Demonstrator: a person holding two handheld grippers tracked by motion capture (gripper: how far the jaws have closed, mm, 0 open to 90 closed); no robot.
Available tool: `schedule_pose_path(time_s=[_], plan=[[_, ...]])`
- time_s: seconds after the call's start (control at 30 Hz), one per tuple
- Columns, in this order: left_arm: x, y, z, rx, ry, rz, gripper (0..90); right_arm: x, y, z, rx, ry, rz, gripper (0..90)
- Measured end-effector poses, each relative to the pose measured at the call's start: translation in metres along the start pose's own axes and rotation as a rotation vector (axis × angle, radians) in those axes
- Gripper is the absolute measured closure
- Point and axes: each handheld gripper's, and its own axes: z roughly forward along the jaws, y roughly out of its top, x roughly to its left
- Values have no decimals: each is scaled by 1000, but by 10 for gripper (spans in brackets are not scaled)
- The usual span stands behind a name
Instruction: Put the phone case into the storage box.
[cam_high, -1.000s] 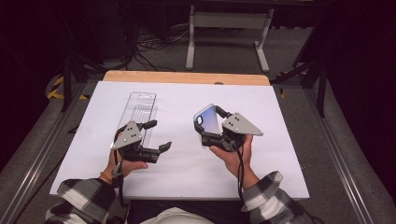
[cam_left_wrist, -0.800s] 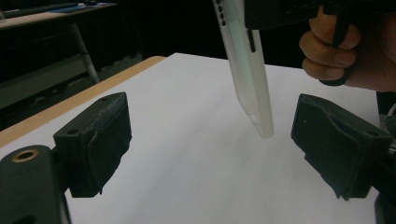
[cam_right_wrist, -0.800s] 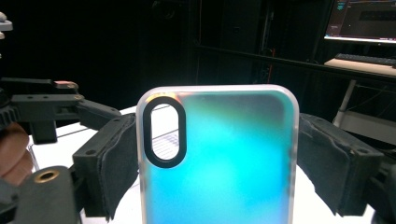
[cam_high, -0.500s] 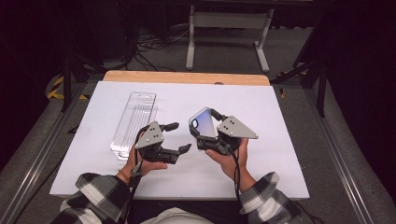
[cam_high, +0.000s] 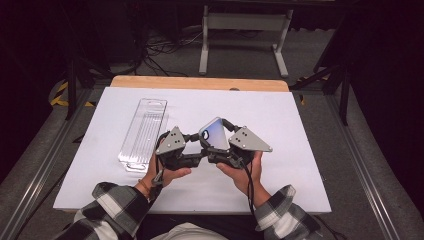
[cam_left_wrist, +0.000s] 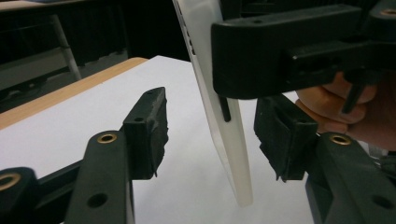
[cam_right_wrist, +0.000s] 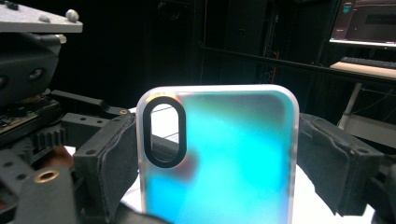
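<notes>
A phone case (cam_high: 214, 134) with a blue-teal sheen, a pale translucent rim and an oval camera hole is held upright above the white table. My right gripper (cam_high: 217, 143) is shut on it, its pads (cam_right_wrist: 109, 163) pressing the case (cam_right_wrist: 224, 158) from both sides. My left gripper (cam_high: 199, 146) faces it from the left. In the left gripper view the case's thin edge (cam_left_wrist: 219, 116) stands between the left gripper's (cam_left_wrist: 215, 140) jaws. Those jaws have just been closing; the left pad (cam_left_wrist: 149, 133) is well off the case and the right one sits close beside it.
A long clear plastic tray (cam_high: 144, 132) lies on the white sheet (cam_high: 300, 125) to the left of both hands. A wooden table edge (cam_high: 200, 82) runs along the back. Behind it stand a metal frame's legs (cam_high: 240, 30) and cables on a dark floor.
The left hand has moved right, from beside the clear tray to the right gripper. Its jaws have narrowed and now straddle the case's edge. The right hand has stayed in place.
</notes>
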Motion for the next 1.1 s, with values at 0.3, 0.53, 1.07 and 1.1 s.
schedule_pose_path(time_s=[0.3,0.53,1.07,1.1], plan=[[3,0,-2,-13,8,-11,550,4,-1,1,-5,-5,-8,175],[4,0,-3,-10,8,-15,583,4,-1,1,-8,-6,-6,176],[5,0,-5,-21,25,2,687,5,-1,-1,-9,-13,-14,179],[5,0,-5,-19,25,5,699,5,-1,-1,-10,-12,-11,179]])
